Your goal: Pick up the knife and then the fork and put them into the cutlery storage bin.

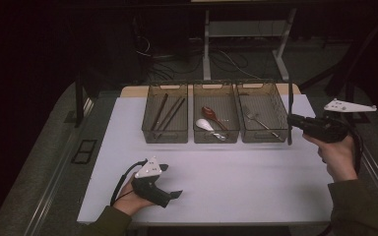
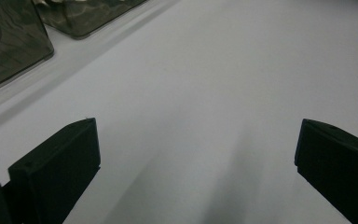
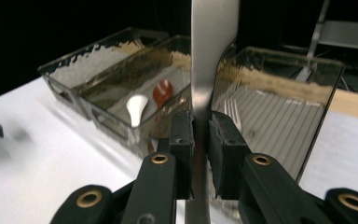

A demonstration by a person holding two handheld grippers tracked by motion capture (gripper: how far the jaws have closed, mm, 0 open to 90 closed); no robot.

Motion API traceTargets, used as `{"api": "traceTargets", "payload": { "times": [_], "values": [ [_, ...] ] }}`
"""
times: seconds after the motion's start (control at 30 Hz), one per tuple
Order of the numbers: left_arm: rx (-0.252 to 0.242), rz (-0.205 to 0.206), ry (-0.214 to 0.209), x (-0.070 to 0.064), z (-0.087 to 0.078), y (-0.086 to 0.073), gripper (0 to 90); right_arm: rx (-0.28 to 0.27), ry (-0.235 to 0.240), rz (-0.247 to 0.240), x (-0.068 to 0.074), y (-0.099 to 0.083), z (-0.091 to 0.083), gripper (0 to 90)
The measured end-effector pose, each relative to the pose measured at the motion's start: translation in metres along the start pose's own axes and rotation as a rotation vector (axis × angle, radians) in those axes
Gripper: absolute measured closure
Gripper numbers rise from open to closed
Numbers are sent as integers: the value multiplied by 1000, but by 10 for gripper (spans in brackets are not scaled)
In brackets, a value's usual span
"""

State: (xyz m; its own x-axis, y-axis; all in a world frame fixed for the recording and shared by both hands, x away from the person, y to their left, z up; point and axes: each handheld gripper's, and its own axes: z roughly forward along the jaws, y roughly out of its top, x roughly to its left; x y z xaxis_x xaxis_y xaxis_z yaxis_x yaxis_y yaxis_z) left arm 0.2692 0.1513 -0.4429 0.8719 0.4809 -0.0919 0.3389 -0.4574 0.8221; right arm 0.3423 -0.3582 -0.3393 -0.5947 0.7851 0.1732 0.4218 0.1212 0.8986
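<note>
- Across the white worktop (image 1: 216,182) the light is dim, and beyond its far edge the room goes dark, with cables and the legs of a metal stand (image 1: 207,49) on the floor.
- Along the far edge three smoky see-through trays sit side by side, touching: the left tray (image 1: 165,119) holds dark chopsticks (image 1: 167,114), the middle tray (image 1: 216,119) a white spoon (image 1: 204,124) and a red spoon (image 1: 210,113), the right tray (image 1: 262,118) a fork (image 1: 261,121).
- Near the right edge, just beside the right tray, the right gripper (image 3: 201,135) has its jaws pinched narrow on a flat metal utensil handle (image 3: 209,60), which stands upright; in the high view it reads as a thin dark bar (image 1: 290,115) in front of the tray's right wall. I cannot tell which utensil it is.
- Toward the near left corner, the left gripper (image 1: 177,193) lies low over bare worktop with its jaws spread wide and nothing between them, well apart from the trays.
</note>
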Motion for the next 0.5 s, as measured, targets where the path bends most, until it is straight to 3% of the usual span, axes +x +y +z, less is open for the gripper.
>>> {"api": "traceTargets", "payload": {
  "times": [0.17, 0.5],
  "values": [
    [-3, -6, 1, 0, 0, 0, 0, -20, -24, -9, -2, 11, 10, 794],
    [-5, -9, -1, 0, -1, 0, 0, -1, -115, -24, -13, 28, 40, 794]
  ]
}}
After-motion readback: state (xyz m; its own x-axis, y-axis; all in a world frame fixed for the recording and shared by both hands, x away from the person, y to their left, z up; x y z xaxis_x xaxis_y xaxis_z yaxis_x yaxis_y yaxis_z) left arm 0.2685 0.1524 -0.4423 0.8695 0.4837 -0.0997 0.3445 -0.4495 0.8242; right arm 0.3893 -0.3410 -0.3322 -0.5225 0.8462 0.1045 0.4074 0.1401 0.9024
